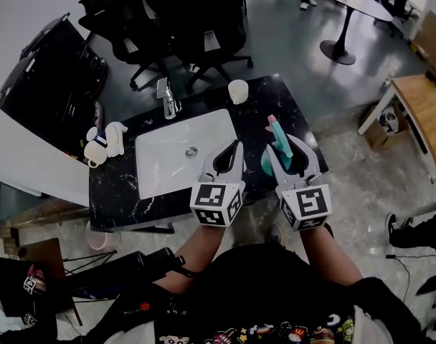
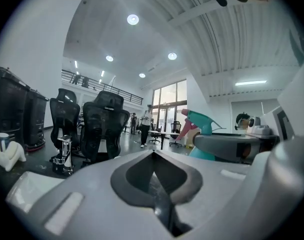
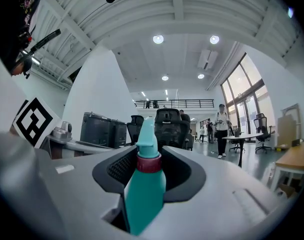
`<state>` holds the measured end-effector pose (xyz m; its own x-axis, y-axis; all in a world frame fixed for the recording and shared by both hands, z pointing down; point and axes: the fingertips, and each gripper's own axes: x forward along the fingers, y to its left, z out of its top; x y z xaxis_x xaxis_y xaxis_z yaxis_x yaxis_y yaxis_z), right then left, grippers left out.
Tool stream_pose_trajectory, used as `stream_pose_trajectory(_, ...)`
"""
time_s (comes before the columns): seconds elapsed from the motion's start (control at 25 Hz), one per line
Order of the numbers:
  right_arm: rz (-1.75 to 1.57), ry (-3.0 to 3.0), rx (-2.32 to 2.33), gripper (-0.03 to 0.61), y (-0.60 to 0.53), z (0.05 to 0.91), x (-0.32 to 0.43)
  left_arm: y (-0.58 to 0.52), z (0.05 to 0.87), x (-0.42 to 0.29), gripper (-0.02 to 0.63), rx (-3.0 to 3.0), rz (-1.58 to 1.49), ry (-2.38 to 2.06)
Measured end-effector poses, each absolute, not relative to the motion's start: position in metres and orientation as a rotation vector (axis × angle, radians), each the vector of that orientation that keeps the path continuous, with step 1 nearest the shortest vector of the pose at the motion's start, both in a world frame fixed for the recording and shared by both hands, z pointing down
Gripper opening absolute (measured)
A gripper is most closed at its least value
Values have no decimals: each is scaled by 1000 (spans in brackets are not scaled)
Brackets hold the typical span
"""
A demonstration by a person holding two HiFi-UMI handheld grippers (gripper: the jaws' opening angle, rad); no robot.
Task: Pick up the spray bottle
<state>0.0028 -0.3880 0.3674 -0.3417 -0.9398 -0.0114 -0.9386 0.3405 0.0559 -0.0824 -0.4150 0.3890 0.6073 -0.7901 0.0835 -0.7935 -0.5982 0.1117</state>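
The spray bottle (image 1: 276, 136) is teal with a pink trigger and a red collar, and it is upright over the right end of the black marble counter (image 1: 275, 102). My right gripper (image 1: 284, 147) is shut on it. In the right gripper view the bottle (image 3: 144, 184) fills the gap between the jaws, its neck rising above them. Whether its base touches the counter is hidden. My left gripper (image 1: 235, 149) hangs beside it over the sink's right edge, shut and empty. The left gripper view shows the bottle (image 2: 204, 121) to the right of the shut left gripper (image 2: 153, 154).
A white sink (image 1: 168, 165) is set in the counter, with a faucet (image 1: 169, 104) behind it. A white cup (image 1: 237, 90) stands at the back and white figurines (image 1: 103, 140) at the left end. Office chairs (image 1: 196, 20) stand behind; a wooden desk (image 1: 426, 106) is at right.
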Motion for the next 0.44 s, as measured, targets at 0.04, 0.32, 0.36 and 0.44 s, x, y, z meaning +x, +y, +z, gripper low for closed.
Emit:
stream_pose_trajectory(0.04, -79, -2550, 1792, 176, -386, 367, 2, -413, 386, -84, 0, 2695, 28, -1335)
stream_pose_trajectory(0.32, -58, -2541, 1790, 176, -378, 367, -2, -404, 375, -91, 0, 2696, 8, -1345)
stream_pose_trajectory(0.36, -43, -2536, 1788, 176, -374, 370, -2, -400, 379, -92, 0, 2687, 18, -1339)
stream_pose_trajectory(0.44, -15, -2526, 1786, 176, -366, 375, -2, -390, 386, -92, 0, 2668, 40, -1326)
